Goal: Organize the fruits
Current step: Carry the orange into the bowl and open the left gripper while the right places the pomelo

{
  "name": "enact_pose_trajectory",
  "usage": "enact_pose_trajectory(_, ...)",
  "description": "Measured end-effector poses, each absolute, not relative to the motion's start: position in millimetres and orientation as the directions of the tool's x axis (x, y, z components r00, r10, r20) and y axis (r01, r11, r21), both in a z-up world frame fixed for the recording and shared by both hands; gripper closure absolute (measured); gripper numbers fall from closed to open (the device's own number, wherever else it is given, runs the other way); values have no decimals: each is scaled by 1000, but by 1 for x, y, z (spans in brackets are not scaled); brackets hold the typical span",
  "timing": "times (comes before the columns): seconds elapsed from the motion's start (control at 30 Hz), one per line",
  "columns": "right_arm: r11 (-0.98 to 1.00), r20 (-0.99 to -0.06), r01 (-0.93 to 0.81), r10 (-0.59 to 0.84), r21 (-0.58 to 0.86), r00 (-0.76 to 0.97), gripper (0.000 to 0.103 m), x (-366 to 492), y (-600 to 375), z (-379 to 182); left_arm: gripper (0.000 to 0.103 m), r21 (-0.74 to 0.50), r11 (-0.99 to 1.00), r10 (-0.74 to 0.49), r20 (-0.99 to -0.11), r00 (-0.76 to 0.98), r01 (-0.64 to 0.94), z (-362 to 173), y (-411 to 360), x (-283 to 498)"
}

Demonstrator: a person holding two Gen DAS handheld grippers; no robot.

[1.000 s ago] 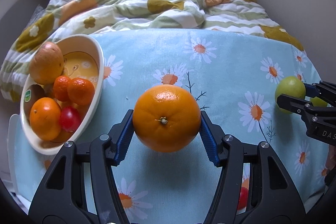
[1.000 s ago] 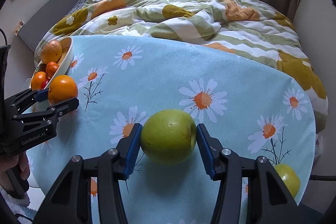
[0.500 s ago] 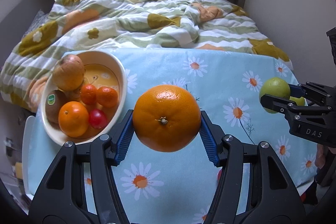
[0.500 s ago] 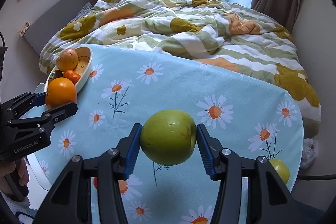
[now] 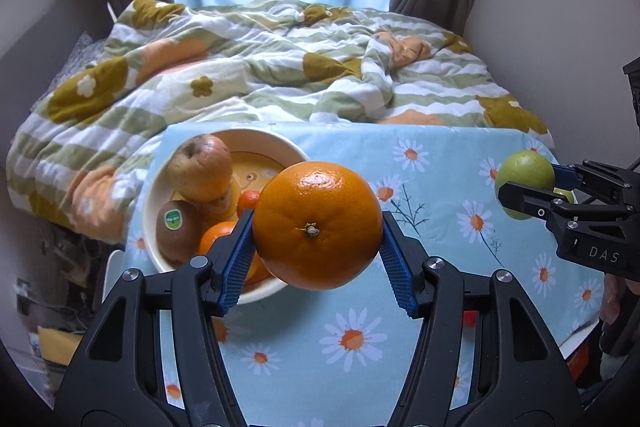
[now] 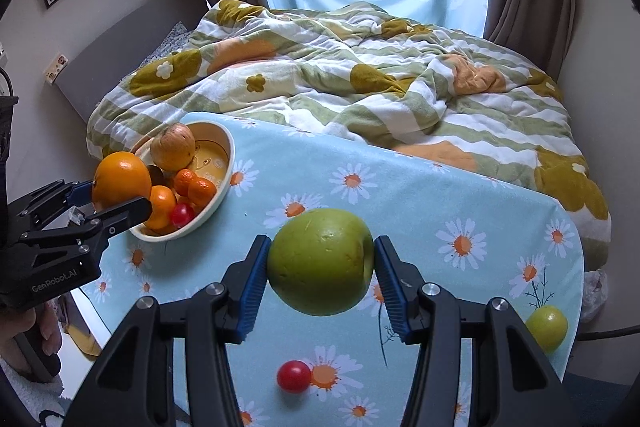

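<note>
My left gripper point(image 5: 316, 259) is shut on a large orange point(image 5: 318, 225) and holds it in the air beside the cream bowl point(image 5: 276, 141); it also shows in the right wrist view point(image 6: 120, 199). The bowl point(image 6: 224, 163) holds an apple, a kiwi, small oranges and a red tomato. My right gripper point(image 6: 320, 287) is shut on a green apple point(image 6: 320, 261) high above the table; the apple also shows in the left wrist view point(image 5: 524, 177). A second green apple point(image 6: 546, 325) and a red tomato point(image 6: 294, 375) lie on the tablecloth.
The table has a light blue daisy cloth point(image 6: 400, 195). A bed with a flowered quilt point(image 6: 340, 67) runs along its far edge. Walls and curtains close in on both sides.
Both grippers have risen well above the table with their fruits. The left gripper has moved toward the bowl, which now sits just behind and left of the orange.
</note>
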State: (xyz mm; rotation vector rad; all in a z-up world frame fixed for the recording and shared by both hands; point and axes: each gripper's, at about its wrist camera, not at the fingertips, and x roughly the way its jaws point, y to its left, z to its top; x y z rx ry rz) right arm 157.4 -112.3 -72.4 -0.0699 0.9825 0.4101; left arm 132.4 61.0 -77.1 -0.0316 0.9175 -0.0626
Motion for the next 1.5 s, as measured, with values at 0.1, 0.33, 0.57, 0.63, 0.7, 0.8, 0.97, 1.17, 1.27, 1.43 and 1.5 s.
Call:
enact_pose_trajectory(0.1,922,-815,-366,305,124,492,55,156,-95,-68,37,-55,997,-76,-788,611,52,-74,76,136)
enact_pose_trajectory(0.33,927,-807,-351,307,133,504,55,157,-58,-65,37,-57,994,-101,-785,611,91,-78,107,148)
enact_pose_trajectory(0.57,940,-809,-311,290,141,512,55,164,-30,-73,37,-58,987,-138,-786,603,151,-89,131,163)
enact_pose_trajectory(0.63,945,-809,-296,281,139,516,55,166,-23,-76,37,-62,984,-152,-786,599,168,-95,137,167)
enact_pose_trajectory(0.7,950,-809,-279,271,138,521,55,168,-17,-78,37,-58,981,-160,-789,594,187,-101,141,171)
enact_pose_trajectory(0.8,957,-811,-256,259,140,524,55,169,-9,-82,37,-58,976,-172,-797,579,211,-114,148,177)
enact_pose_trajectory(0.97,960,-825,-243,250,142,507,55,170,1,-94,37,-52,970,-180,-810,558,238,-134,151,184)
enact_pose_trajectory(1.17,958,-840,-247,251,144,482,55,173,5,-104,37,-66,971,-184,-817,547,229,-147,153,193)
enact_pose_trajectory(1.27,957,-842,-254,252,142,476,55,177,5,-107,37,-84,971,-199,-810,552,226,-149,154,194)
enact_pose_trajectory(1.43,955,-846,-257,259,151,466,55,183,3,-111,27,-71,973,-183,-811,555,218,-149,151,194)
enact_pose_trajectory(1.5,952,-847,-267,264,152,461,55,186,3,-112,5,-75,978,-175,-809,562,195,-146,152,194)
